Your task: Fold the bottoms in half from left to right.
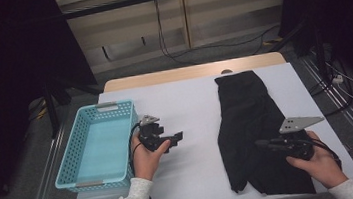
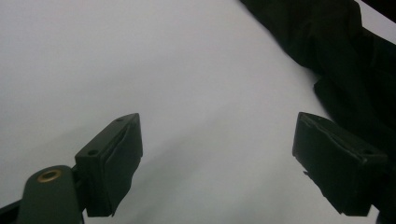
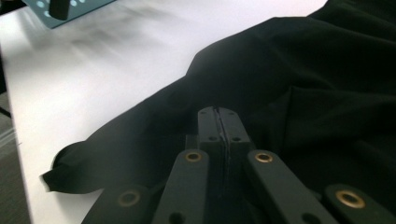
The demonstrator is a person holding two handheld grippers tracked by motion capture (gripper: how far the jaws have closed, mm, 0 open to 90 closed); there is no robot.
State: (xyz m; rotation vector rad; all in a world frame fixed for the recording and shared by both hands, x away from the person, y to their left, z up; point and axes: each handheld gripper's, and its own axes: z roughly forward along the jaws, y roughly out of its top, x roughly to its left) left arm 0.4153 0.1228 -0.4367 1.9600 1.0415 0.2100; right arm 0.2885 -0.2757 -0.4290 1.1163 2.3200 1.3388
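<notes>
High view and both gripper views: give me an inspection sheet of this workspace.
Surface: white table, bare between the things.
Job's things: black garment lying crumpled at right; empty turquoise basket at left.
Clutter: nothing seen.
Grippers: left hand-held gripper open over bare table; right hand-held gripper shut, above the garment, nothing seen between its jaws.
Cables: black cable trailing from the left hand-held gripper; floor cables behind.
Surroundings: dark curtains, wooden panels.

I see a light blue basket (image 1: 97,146) at the left of the white worktop (image 1: 190,103). Beyond the far edge: grey floor, a pale wall, black cables (image 1: 169,50) trailing down.
</notes>
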